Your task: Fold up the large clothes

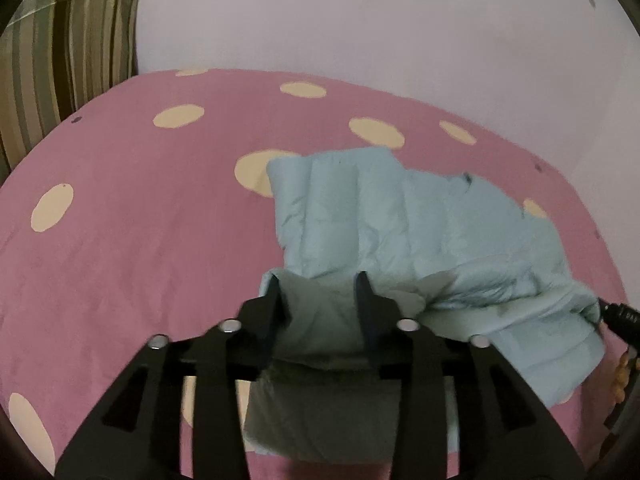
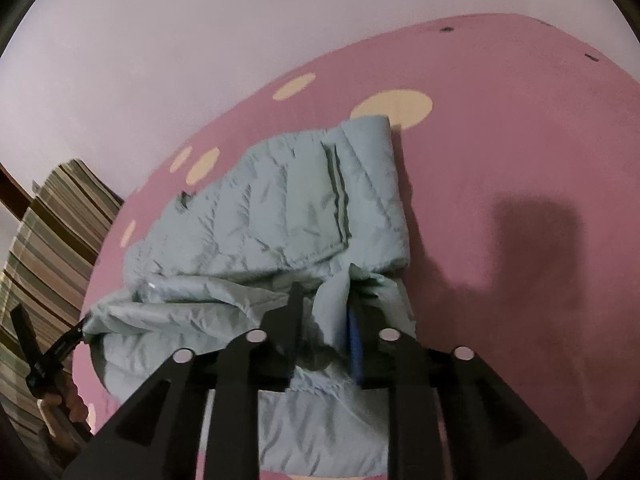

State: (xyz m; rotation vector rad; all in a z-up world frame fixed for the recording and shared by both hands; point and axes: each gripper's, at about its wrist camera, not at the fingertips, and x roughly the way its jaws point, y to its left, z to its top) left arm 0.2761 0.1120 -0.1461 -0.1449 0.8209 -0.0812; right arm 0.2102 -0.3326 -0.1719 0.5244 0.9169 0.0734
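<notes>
Jacket [image 1: 384,216] on spotted bedsheet [image 1: 120,240], left gripper [image 1: 320,280] spread, right gripper [image 2: 324,296] parted, pocket flap only in right view.

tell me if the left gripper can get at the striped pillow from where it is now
Probably not without a long move. The left gripper sits low over the near edge of the light blue puffer jacket, jaws apart, while the striped pillow stands at the far left end of the pink dotted bedsheet. Nothing blocks the way.
</notes>
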